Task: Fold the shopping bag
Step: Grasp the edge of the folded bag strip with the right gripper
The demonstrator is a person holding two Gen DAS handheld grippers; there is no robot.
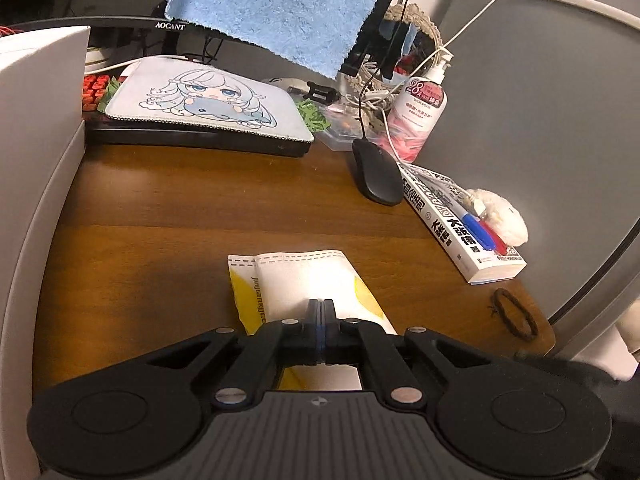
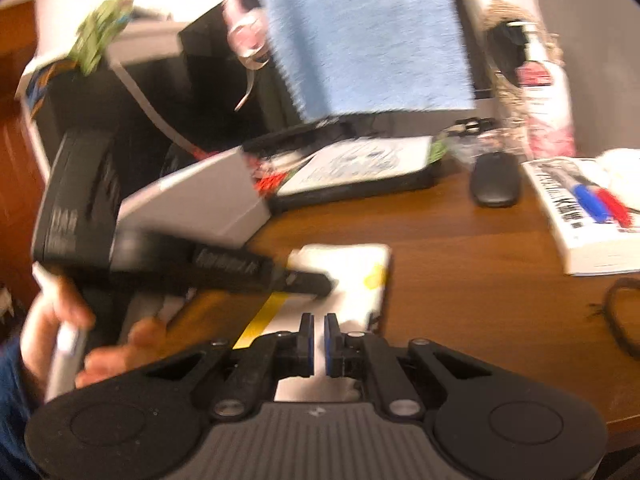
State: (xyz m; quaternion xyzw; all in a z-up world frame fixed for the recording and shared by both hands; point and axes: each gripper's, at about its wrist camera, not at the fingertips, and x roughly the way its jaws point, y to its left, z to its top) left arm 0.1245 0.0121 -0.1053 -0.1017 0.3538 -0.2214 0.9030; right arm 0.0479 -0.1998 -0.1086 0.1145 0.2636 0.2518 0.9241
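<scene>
Right wrist view blurred throughout, small details on the far table [image 2: 460, 248] unreadable. Near end of the folded shopping bag [image 1: 304, 280] hidden under the left gripper [image 1: 320, 308] body; only its far part visible. In the right wrist view the same bag [image 2: 352, 268] partly covered by the left gripper [image 2: 308, 280] reaching in from the left, and its near edge cut off behind the right gripper [image 2: 319, 324]. Hand [image 2: 116, 344] at lower left smeared, fingers hard to separate. Printed lettering along the bag's yellow strip only partly legible. Blue towel [image 1: 280, 8] cut off by the top edge, hanging in front of a monitor and hiding most of it.

Bag lying flat on the wooden table, near the front, folded into a narrow white and yellow strip. Long axis running away from the left wrist camera, toward the mousepad [image 1: 200, 100]; far short edge with a dashed seam, angled slightly left. Mouse [image 1: 376, 172] and book [image 1: 460, 224] well apart to the right, hair tie [image 1: 514, 314] near the table's right edge.

Left gripper jaws pressed fully together, tips down at the bag's surface; impossible to tell whether any fabric pinched between them. Right gripper jaws nearly together with only a thin slit, over the bag's near end, nothing visibly clamped
</scene>
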